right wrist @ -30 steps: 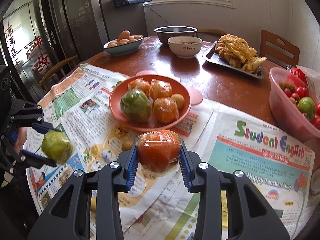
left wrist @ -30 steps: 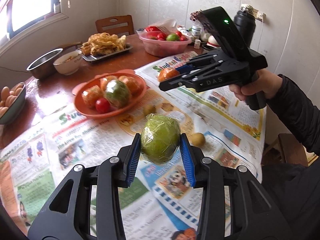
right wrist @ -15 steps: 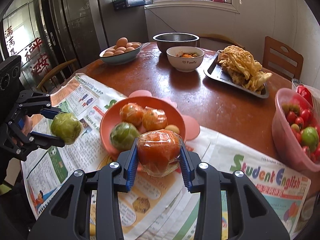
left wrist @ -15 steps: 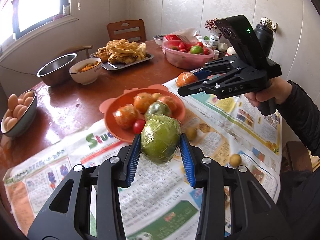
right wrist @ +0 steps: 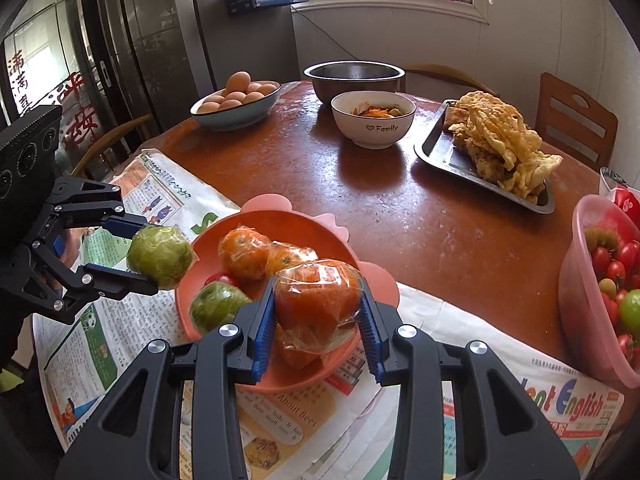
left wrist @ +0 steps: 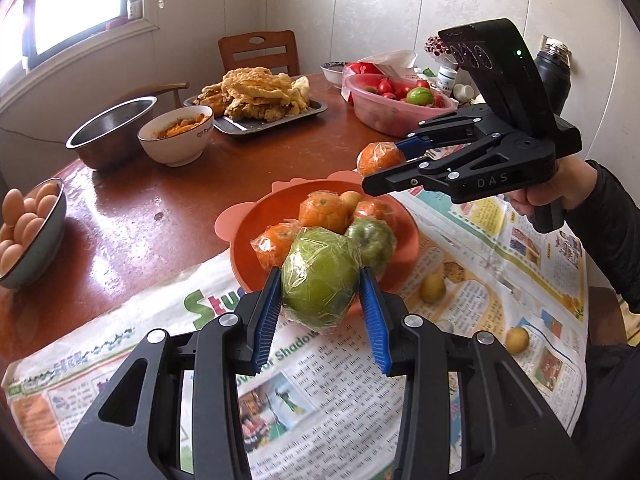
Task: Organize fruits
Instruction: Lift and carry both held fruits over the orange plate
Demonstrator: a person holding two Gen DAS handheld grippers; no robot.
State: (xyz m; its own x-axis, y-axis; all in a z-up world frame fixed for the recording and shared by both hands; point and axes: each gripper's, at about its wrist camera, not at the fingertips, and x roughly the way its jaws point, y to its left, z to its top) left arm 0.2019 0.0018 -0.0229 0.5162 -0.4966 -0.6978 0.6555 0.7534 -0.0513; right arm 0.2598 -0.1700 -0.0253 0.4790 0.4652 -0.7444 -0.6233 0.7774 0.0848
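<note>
While both grippers hang above the newspaper (left wrist: 328, 396):
Left gripper (left wrist: 320, 300): clamped on a wrapped green fruit (left wrist: 320, 280), near edge of the orange plate (left wrist: 244, 252)
Right gripper (right wrist: 318, 312): clamped on a wrapped orange fruit (right wrist: 316, 300), over the plate's near side
Plate: holds more wrapped fruits

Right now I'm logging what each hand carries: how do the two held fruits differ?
The green fruit sits in the left gripper; the orange fruit sits in the right gripper. The green one looks rounder, the orange one squatter. Both are wrapped in clear film and clamped between blue-padded jaws near the orange plate.
</note>
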